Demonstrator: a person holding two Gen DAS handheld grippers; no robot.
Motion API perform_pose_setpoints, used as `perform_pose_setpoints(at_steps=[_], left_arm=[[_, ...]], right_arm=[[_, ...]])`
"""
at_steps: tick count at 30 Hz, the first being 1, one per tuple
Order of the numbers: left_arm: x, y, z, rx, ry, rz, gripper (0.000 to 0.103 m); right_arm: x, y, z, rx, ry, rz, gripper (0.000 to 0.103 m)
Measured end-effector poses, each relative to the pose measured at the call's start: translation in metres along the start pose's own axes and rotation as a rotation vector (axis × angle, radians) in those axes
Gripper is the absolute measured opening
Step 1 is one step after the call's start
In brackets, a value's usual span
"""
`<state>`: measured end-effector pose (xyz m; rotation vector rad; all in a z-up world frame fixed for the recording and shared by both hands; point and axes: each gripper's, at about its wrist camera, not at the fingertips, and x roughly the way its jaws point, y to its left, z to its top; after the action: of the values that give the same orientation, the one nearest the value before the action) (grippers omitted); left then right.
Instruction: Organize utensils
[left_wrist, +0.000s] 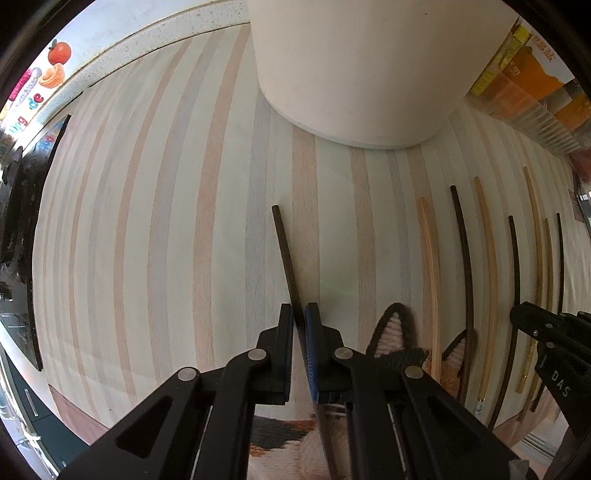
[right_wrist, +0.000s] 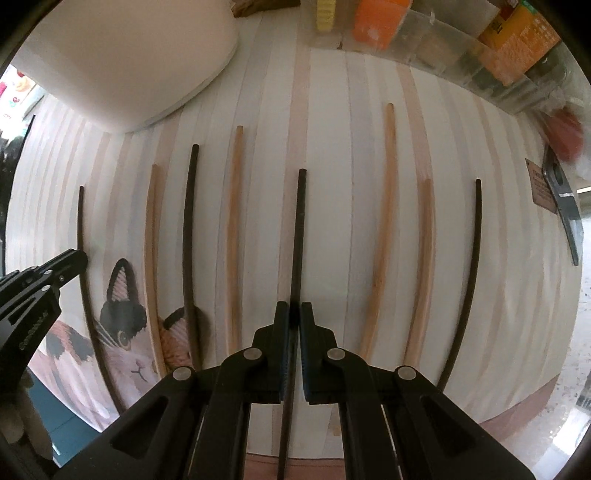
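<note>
chopsticks lie in a row across the striped tabletop (right_wrist: 325, 110); left gripper (left_wrist: 300, 314) pinches one dark chopstick (left_wrist: 284, 251), right gripper (right_wrist: 294, 314) pinches another (right_wrist: 298, 236). next, likely carry both to the white container (left_wrist: 362, 74).

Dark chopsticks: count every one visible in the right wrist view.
4. One at far left beside the left gripper, one crossing the cat's ear, one centre between the right gripper's jaws, one at far right. None seems hidden.
</note>
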<state>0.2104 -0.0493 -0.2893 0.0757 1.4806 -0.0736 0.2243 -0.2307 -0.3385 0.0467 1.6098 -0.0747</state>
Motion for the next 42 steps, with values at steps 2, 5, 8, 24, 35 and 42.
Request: perform_pose_setpoints(at_steps=[2,5,8,24,35,42], left_arm=[[0.000,0.001,-0.001,-0.001,0.001,-0.001,0.004],[0.002,0.000,0.000,0.000,0.003,-0.001,0.004],[0.002,-0.001,-0.001,0.003,0.004,0.002,0.004],[-0.008,-0.004,-0.014,-0.007,-0.032,-0.005,0.002],[-0.102,0.033,-0.031,-0.067,-0.230,-0.058,0.002],[-0.184,0.053,-0.026,-0.114,-0.437,-0.069,0.002]], right_arm=[[0.000,0.006,-0.001,-0.001,0.002,-0.014,0.007],[0.002,0.009,0.001,0.004,0.006,-0.022,0.007],[0.000,0.009,0.003,0.009,0.011,-0.022,0.007],[-0.009,0.009,0.001,0.101,-0.044,0.041,0.006],[-0.078,0.009,-0.007,0.119,-0.217,0.169,0.005],[-0.141,0.012,-0.001,0.092,-0.366,0.238,0.005]])
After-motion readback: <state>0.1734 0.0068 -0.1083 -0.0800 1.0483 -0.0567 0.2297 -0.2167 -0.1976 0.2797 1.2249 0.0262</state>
